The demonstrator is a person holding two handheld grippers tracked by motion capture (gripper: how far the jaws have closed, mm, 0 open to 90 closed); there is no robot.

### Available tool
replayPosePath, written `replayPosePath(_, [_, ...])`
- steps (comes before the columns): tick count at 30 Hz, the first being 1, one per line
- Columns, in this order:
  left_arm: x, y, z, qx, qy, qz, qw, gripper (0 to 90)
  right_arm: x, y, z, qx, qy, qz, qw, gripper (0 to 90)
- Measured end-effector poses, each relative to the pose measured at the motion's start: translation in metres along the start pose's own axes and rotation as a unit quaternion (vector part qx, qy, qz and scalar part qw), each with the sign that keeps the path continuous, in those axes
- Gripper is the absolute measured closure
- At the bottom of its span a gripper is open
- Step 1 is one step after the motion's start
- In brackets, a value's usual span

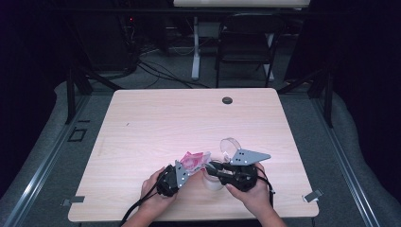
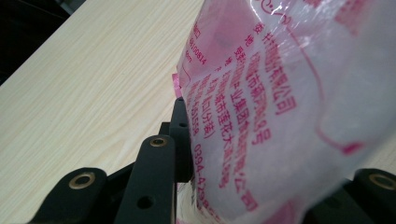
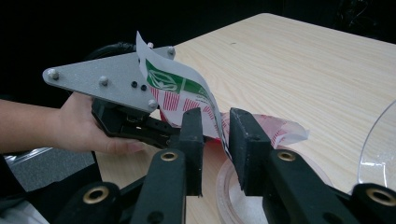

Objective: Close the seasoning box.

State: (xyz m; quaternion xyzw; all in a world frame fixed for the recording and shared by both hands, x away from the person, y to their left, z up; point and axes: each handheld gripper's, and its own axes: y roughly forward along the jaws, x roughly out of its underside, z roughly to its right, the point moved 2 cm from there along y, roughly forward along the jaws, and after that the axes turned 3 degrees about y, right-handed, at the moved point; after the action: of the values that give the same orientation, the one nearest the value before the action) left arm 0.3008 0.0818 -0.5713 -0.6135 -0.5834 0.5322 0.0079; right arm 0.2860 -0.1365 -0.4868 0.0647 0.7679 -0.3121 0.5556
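Note:
A crinkly plastic bag (image 1: 194, 160) printed in pink and green hangs between my two grippers near the table's front edge. My left gripper (image 1: 188, 167) is shut on the bag (image 2: 289, 84), which presses against its left jaw and covers the right one. My right gripper (image 3: 216, 135) faces it from the right, jaws a little apart on either side of the bag's (image 3: 180, 91) thin edge. Below them stands a clear round cup (image 1: 213, 183), its rim just under my right jaws (image 3: 225, 189). In the right gripper view, a hand holds the left gripper (image 3: 161, 127).
A clear curved lid (image 1: 230, 145) lies just behind the right gripper and rises at the right edge (image 3: 379, 149). The light wooden table (image 1: 189, 118) has a dark grommet (image 1: 227, 100) at the back. A black chair (image 1: 248, 42) stands beyond the table.

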Motion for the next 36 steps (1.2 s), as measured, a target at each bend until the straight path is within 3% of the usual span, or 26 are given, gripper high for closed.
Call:
replayPosePath(12, [0.001,0.0,-0.005,0.006,-0.004,0.002,1.0,72.9,-0.005,-0.006,0.0,0.008,0.001,0.019,0.9998,63.1])
replayPosePath(24, [0.004,-0.007,-0.016,0.001,-0.028,0.01,0.9996,73.8,-0.009,-0.013,-0.001,0.011,0.003,0.04,0.9992,60.3])
replayPosePath(29, [0.009,-0.013,-0.029,-0.014,-0.038,0.008,0.9992,73.9,-0.01,-0.014,0.001,0.013,0.007,0.047,0.9988,59.4])
replayPosePath(36, [0.024,-0.025,-0.059,-0.044,-0.08,0.005,0.9958,73.8,-0.009,-0.015,0.003,0.016,0.012,0.049,0.9986,58.9])
